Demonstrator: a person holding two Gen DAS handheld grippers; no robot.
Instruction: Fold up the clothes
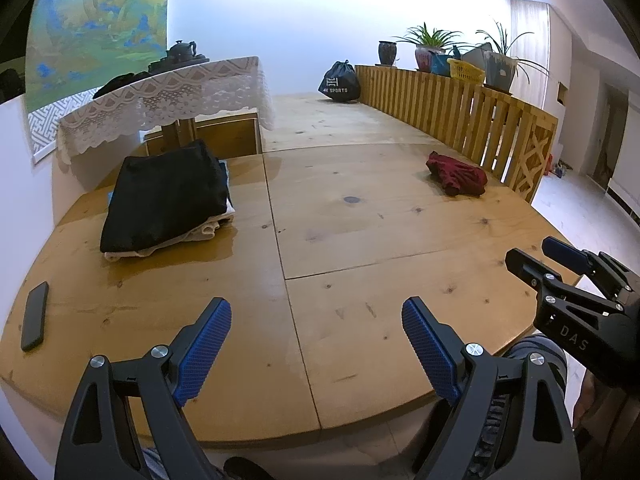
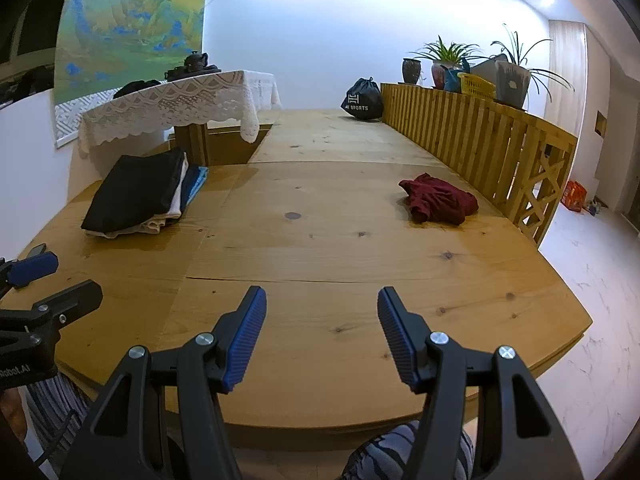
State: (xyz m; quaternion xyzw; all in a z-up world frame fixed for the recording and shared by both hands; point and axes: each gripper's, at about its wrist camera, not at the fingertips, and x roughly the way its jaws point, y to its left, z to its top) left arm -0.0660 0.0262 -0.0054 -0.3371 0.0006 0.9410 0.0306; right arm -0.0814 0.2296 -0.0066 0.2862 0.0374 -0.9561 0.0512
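A crumpled dark red garment (image 1: 457,175) lies on the wooden table (image 1: 360,240) at the right, near the fence; it also shows in the right wrist view (image 2: 438,199). A stack of folded clothes (image 1: 166,198) with a black piece on top sits at the left, also in the right wrist view (image 2: 140,196). My left gripper (image 1: 316,320) is open and empty above the table's near edge. My right gripper (image 2: 322,312) is open and empty beside it; it shows at the right of the left wrist view (image 1: 534,254). Both are well short of the red garment.
A black phone (image 1: 35,316) lies at the table's left edge. A slatted wooden fence (image 1: 460,116) with potted plants (image 1: 426,46) runs along the right. A lace-covered table (image 1: 168,96) stands behind the stack. A black sports bag (image 1: 340,82) sits at the far end.
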